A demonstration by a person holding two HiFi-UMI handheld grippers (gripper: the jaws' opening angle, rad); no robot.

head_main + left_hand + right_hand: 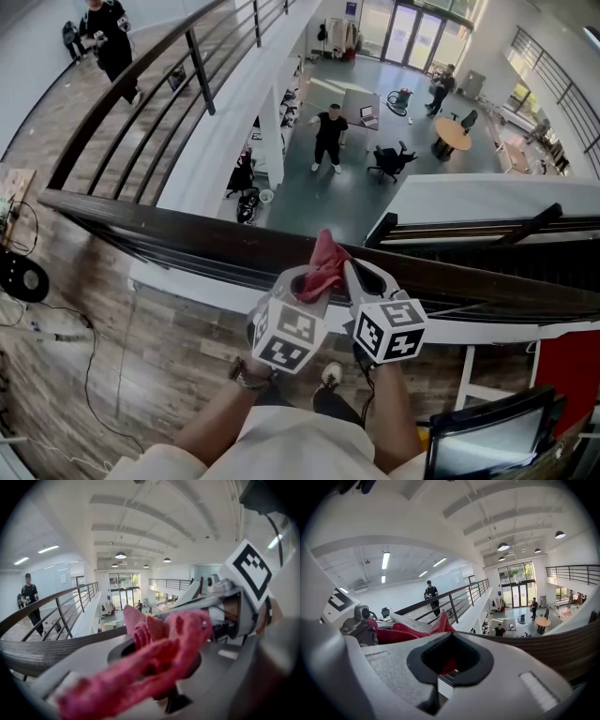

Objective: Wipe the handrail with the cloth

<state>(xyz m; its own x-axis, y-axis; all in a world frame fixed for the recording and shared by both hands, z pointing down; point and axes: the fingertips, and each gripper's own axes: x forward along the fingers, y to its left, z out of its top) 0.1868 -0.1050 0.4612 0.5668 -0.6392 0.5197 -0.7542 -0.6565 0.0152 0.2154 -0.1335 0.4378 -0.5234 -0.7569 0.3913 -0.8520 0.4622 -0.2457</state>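
- Along the edge of the upper floor, the dark handrail (187, 230) runs across the head view from left to right, with the open hall below (375, 169) beyond it. It is the surface to be wiped, and I see no cloth lying on it anywhere.
- Just on the near side of the rail, the left tool (302, 281) and the right tool (354, 274) are held close together with their tips almost meeting.
- The left tool is clenched on the cloth (159, 653), which bunches thickly across its jaws in its own view.
- The right tool's jaws also stand together. A bit of red shows in the gap between them, so it seems to pinch an edge of the same cloth (401, 632).
- The pink-red cloth (323, 262) rises in a small peak between the two tips. It is over the rail but, as far as I can judge, not pressed against it.
- Step in hand, by my reading: gathering the cloth between the two tools, with no wiping begun.
- The next move calls for lowering the bunched cloth flat onto the rail's top, keeping a firm grip, then drawing it sideways along the length.
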